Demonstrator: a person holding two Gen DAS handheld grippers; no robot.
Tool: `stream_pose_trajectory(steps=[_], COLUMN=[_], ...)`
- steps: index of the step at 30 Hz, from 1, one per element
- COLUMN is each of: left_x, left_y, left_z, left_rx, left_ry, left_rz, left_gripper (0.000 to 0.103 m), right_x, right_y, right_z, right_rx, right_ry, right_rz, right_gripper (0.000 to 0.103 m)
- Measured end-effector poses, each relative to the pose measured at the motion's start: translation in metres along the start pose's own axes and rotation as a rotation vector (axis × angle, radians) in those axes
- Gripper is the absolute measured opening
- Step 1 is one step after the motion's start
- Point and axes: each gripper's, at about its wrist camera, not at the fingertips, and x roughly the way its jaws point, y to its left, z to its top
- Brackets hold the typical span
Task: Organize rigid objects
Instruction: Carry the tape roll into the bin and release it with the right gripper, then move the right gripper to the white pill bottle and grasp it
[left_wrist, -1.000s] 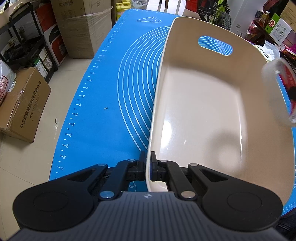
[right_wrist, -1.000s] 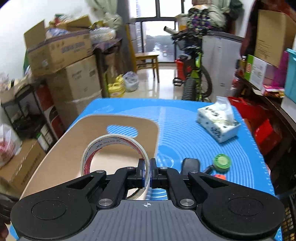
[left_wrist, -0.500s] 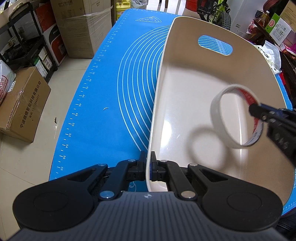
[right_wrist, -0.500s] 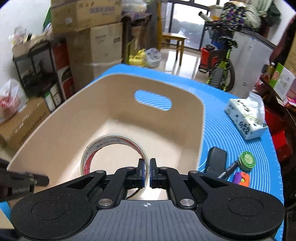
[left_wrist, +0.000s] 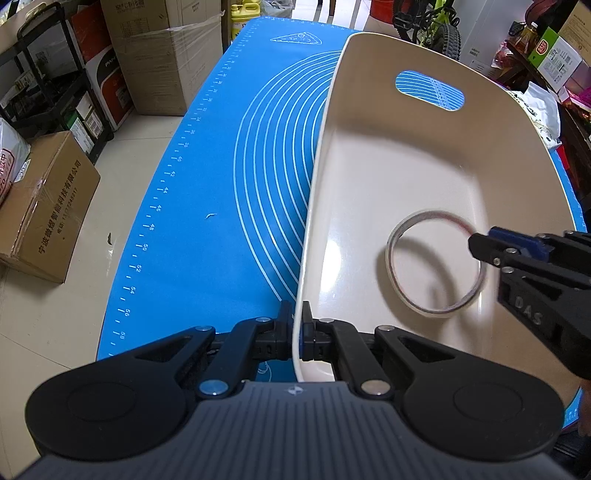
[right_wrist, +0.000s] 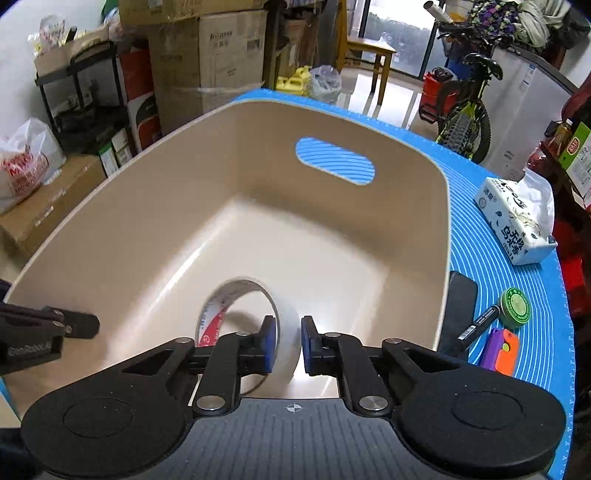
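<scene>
A beige plastic bin (left_wrist: 388, 155) with a handle slot stands on the blue mat (left_wrist: 240, 184). My left gripper (left_wrist: 297, 334) is shut on the bin's near rim. My right gripper (right_wrist: 289, 345) hovers inside the bin with its jaws parted. A clear tape roll (right_wrist: 255, 325) with a red-printed core sits loose between the pads, blurred and tilted. In the left wrist view the tape roll (left_wrist: 436, 262) lies low over the bin floor, just left of the right gripper's fingertips (left_wrist: 491, 247).
On the mat right of the bin lie a black flat object (right_wrist: 460, 314), a black marker (right_wrist: 480, 325), a green round tin (right_wrist: 515, 302), a purple-orange item (right_wrist: 502, 350) and a tissue pack (right_wrist: 517, 218). Cardboard boxes (left_wrist: 48, 206) and a bicycle (right_wrist: 465, 107) stand around.
My right gripper carried the tape roll down into the bin and its jaws have opened, letting the roll go. My left gripper has kept hold of the bin rim.
</scene>
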Motion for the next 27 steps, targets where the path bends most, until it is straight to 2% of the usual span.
stream_pose_trajectory(steps=[2, 4, 6, 18, 24, 27], left_x=[0.0, 0.0, 0.0, 0.0, 0.0, 0.0], left_y=[0.0, 0.0, 0.0, 0.001, 0.001, 0.001], left_z=[0.0, 0.0, 0.0, 0.0, -0.001, 0.0], left_rx=[-0.001, -0.001, -0.001, -0.001, -0.002, -0.003], left_ry=[0.0, 0.0, 0.001, 0.001, 0.002, 0.003], left_rz=[-0.001, -0.001, -0.001, -0.002, -0.002, -0.002], left_gripper=[0.004, 0.004, 0.004, 0.004, 0.004, 0.004], right_x=[-0.006, -0.017, -0.027, -0.075, -0.088, -0.09], right_y=[-0.003, -0.007, -0.014, -0.073, -0.105, -0.118], right_z=[0.001, 0.003, 0.004, 0.001, -0.011, -0.021], right_rx=[0.009, 0.03, 0.061, 0.208, 0.271, 0.301], right_ry=[-0.018, -0.049, -0.084, -0.206, -0.229, -0.225], right_rz=[0.002, 0.009, 0.006, 0.002, -0.052, -0.086], right_gripper=[0.041, 0.058, 0.064, 0.084, 0.096, 0.097])
